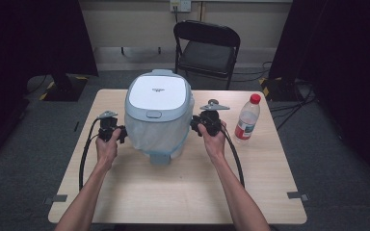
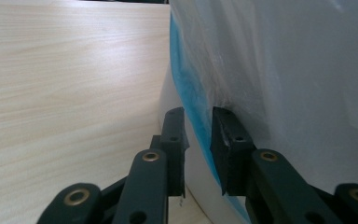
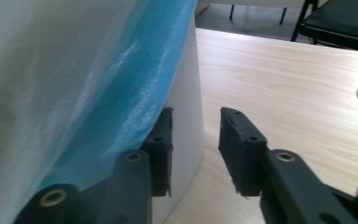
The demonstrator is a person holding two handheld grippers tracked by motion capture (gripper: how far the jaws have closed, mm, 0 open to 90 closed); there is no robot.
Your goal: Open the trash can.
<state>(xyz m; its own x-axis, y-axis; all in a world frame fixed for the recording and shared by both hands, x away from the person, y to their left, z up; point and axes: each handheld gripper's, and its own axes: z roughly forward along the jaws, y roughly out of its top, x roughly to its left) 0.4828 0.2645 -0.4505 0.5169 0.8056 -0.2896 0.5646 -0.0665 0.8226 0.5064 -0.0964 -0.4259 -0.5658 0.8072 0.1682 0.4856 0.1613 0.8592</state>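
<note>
Tongs are held in each hand at opposite flanks of a lidded white bin [image 1: 159, 113] that stands upright near the middle of the wooden surface [image 1: 183, 187]. The left tongs [image 1: 121, 134] are seen at the bin's left flank in the high view, and in the left gripper view [image 2: 198, 149] their jaws are drawn close together, with the blue-edged rim of the thin plastic bag [image 2: 186, 93] running down between them; the bag's edge appears to be pinched, though the exact contact of the pads cannot be made out. The right tongs [image 1: 194, 124] are placed at the bin's right flank; in the right gripper view [image 3: 195, 151] their jaws stand partly apart, one jaw lying against the bag's blue edge and the bin's white wall, the other free over the wood, so nothing is squeezed. The bag [image 1: 147, 137] is draped over the outside of the bin, reaching from under the lid [image 1: 158, 92] down to the base. A clear bottle with a red cap [image 1: 247, 118] stands upright on the surface, to the right of the right hand [image 1: 213, 139] and well apart from the bin. A black folding chair [image 1: 204, 48] is set beyond the far edge of the surface.
</note>
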